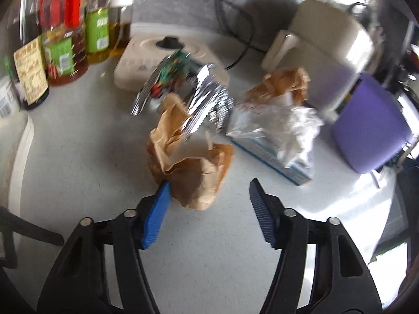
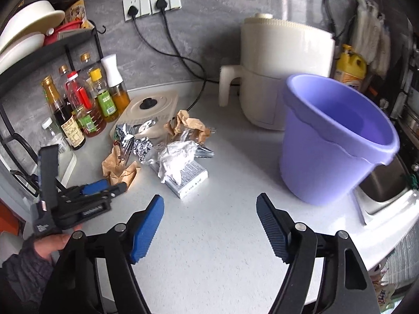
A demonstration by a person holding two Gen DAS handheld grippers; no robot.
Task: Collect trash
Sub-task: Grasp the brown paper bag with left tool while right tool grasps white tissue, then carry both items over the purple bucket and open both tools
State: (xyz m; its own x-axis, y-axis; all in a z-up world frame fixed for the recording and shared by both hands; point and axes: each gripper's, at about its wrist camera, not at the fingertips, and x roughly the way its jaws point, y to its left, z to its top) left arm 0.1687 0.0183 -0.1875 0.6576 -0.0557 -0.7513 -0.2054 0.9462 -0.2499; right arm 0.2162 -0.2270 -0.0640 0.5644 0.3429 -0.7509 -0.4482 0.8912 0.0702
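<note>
Both jaws spread wide, the left gripper (image 1: 209, 191) nears the crumpled brown paper bag (image 1: 188, 162), the right gripper (image 2: 209, 206) hovers near the lilac plastic bucket (image 2: 332, 141).

A grey stone-look wall (image 2: 209, 26) is filling the top of the right wrist view, with white sockets (image 2: 152, 1) sitting at upper centre and two black cords (image 2: 167, 49) trailing down from them. A white speckled countertop (image 2: 209, 235) is spreading across the lower half. At upper left, a black shelf rack (image 2: 60, 44) is standing. Daylight is glaring off the counter at lower right of the left wrist view.
</note>
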